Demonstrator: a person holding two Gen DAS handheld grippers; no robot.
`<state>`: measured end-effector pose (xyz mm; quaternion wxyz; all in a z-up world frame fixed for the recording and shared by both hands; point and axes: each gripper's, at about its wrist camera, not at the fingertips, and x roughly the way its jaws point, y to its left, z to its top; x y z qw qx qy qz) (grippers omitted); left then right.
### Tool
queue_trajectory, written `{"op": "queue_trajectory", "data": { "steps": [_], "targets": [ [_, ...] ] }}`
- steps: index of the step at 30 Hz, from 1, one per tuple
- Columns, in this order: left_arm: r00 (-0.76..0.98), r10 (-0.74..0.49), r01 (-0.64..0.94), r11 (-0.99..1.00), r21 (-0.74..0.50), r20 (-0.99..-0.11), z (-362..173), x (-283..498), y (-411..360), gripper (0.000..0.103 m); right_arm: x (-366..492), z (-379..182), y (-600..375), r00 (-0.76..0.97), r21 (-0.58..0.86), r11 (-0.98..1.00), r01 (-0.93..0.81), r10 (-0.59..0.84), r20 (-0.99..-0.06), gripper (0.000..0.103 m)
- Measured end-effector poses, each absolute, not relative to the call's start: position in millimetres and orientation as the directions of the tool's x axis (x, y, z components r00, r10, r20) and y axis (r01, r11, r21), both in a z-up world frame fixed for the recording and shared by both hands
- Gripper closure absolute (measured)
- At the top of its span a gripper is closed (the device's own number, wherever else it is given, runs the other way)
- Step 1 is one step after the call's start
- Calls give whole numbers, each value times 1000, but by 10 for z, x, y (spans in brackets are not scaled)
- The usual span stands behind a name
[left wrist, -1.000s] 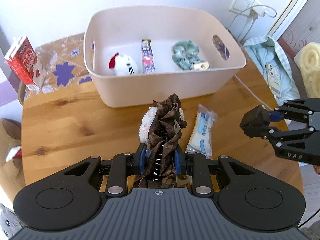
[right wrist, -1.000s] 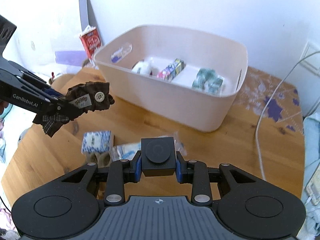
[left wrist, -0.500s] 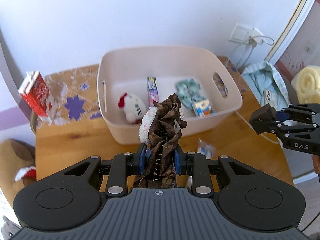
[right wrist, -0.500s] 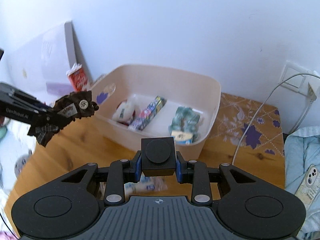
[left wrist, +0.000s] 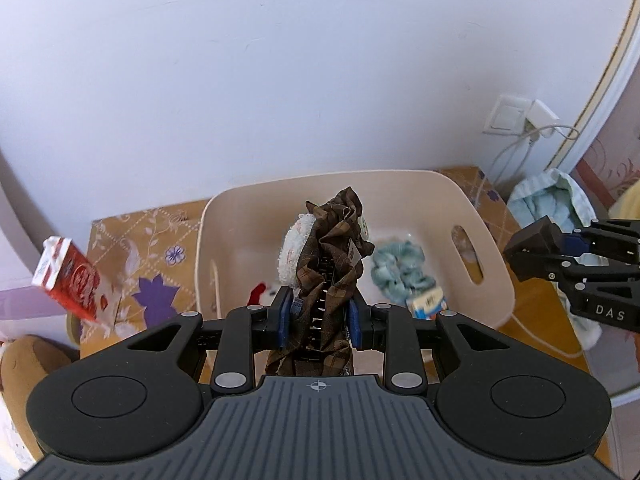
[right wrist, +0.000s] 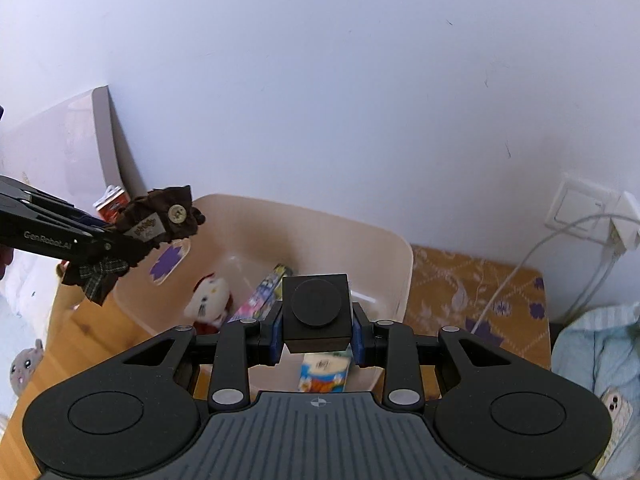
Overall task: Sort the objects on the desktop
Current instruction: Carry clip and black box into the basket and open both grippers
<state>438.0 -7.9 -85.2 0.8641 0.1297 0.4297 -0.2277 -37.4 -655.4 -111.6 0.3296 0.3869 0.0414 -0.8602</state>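
Observation:
My left gripper (left wrist: 320, 316) is shut on a brown plaid hair clip (left wrist: 332, 264) with a white fluffy patch, held high over the cream bin (left wrist: 472, 216). The clip (right wrist: 160, 224) also shows in the right wrist view at the left, above the bin's (right wrist: 400, 256) left rim. My right gripper (right wrist: 316, 332) is shut on a black cube (right wrist: 316, 308), above the bin's near right side; it also shows in the left wrist view (left wrist: 536, 252). In the bin lie a white plush (right wrist: 208, 300), a long candy pack (right wrist: 264, 292), a teal scrunchie (left wrist: 400, 268) and a small carton (right wrist: 324, 372).
A red carton (left wrist: 68, 284) stands on the patterned cloth (left wrist: 148, 248) left of the bin. A wall socket with a white cable (right wrist: 588, 216) is at the right. A light blue cloth (left wrist: 552, 204) and a phone (right wrist: 616, 408) lie off the table's right side.
Both grippers have risen and moved forward over the bin with their objects still held. The table items in front of the bin have dropped out of view.

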Motion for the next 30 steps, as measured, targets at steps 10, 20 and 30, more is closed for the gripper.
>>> {"op": "queue_trajectory", "data": {
  "steps": [10, 20, 30],
  "targets": [
    [512, -198, 469, 880, 79, -836, -1342, 4629, -372, 75, -709, -1528, -6922, -444, 141, -785, 603, -477, -759, 73],
    [492, -73, 381, 914, 139, -868, -1820, 4711, -399, 75, -810, -1921, -7263, -370, 138, -791, 596, -424, -827, 73],
    [458, -89, 391, 914, 110, -884, -1841, 4717, -371, 59, -848, -2059, -7325, -371, 122, -813, 570, -387, -844, 57]
  ]
}}
